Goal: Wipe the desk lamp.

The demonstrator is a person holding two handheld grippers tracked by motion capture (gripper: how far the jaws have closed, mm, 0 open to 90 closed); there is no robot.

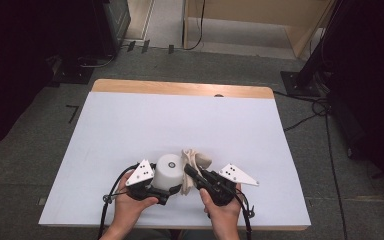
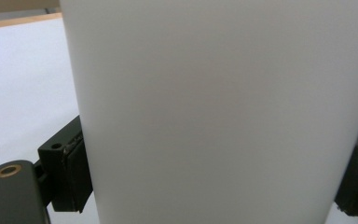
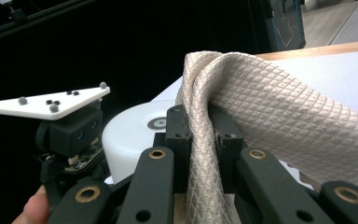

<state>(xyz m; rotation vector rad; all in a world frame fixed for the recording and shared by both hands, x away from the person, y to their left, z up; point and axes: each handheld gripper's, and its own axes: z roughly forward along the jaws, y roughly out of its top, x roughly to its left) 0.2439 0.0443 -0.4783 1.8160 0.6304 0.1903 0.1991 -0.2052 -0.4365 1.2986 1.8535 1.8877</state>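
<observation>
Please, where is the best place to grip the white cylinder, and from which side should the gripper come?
Probably its upright side wall, about mid-height, coming level from the person's side. The white cylinder stands on its flat end, so its round, smooth wall gives two opposite faces. The left gripper already holds it so, pads against its sides, while the right gripper pinches the beige cloth.

From above I see my left gripper (image 1: 166,189) clamped around a white cylinder (image 1: 168,172) that stands upright on the white table (image 1: 130,130), near its front edge. Just to that gripper's right, my right gripper (image 1: 189,171) pinches a beige cloth (image 1: 194,159), which bunches above its jaws and touches the cylinder's side. Both my hands sit close together, the grey plates angled outward. Beyond the grippers the tabletop runs bare to a wooden strip (image 1: 180,88).
</observation>
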